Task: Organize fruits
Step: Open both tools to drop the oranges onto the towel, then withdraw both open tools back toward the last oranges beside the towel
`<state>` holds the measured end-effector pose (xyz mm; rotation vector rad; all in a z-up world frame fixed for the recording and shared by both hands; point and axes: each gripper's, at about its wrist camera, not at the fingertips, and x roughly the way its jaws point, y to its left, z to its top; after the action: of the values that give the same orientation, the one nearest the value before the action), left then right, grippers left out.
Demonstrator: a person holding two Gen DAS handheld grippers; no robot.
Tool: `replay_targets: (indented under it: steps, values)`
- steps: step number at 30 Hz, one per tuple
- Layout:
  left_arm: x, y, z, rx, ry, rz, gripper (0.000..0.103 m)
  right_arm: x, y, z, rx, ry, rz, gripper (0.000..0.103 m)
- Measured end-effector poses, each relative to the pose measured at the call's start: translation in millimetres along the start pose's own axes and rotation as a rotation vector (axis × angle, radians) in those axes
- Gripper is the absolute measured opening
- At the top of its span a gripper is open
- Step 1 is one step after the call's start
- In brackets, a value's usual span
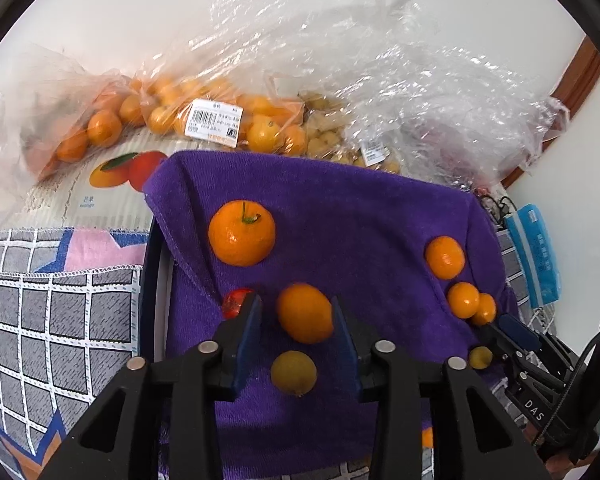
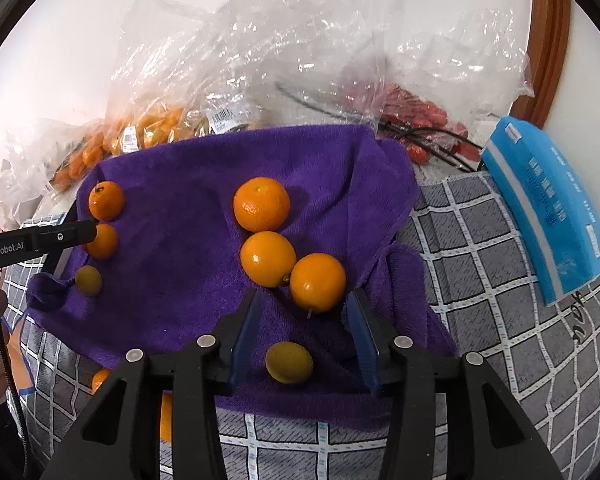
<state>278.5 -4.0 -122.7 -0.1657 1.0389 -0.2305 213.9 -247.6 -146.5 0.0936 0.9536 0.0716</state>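
A purple towel (image 1: 340, 208) holds loose citrus. My left gripper (image 1: 296, 300) is open around an oval orange fruit (image 1: 305, 313), with a gap showing on its left side. A small greenish fruit (image 1: 293, 372) lies further back between the fingers, and a red tomato (image 1: 236, 302) sits just outside the left finger. A stemmed mandarin (image 1: 242, 232) lies beyond. My right gripper (image 2: 306, 294) is open over the towel (image 2: 180, 208). An orange (image 2: 318, 282) sits at its tips near the right finger, and an olive-coloured fruit (image 2: 289, 362) lies between the fingers. Two more oranges (image 2: 262, 204) rest beyond.
Clear plastic bags of oranges (image 1: 204, 116) and a bag of red fruit (image 2: 416, 116) are piled along the wall. A blue tissue pack (image 2: 548, 216) lies at the right on a grey checked cloth (image 2: 480, 248). Black cables (image 2: 428, 136) cross behind the towel.
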Motion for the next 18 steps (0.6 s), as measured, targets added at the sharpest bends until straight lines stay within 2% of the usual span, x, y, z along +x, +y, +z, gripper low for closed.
replay_targets:
  steps: [4,18]
  values:
    - [-14.8,-2.0,-1.5,0.009,-0.026,-0.006,0.045,-11.1,3.6,-0.4,-0.002,-0.02,-0.01,0.045]
    - [-60.4,-6.3,-24.4,0.035,-0.087,-0.003,0.046,-58.0,15.7,-10.4,0.011,-0.111,-0.037,0.045]
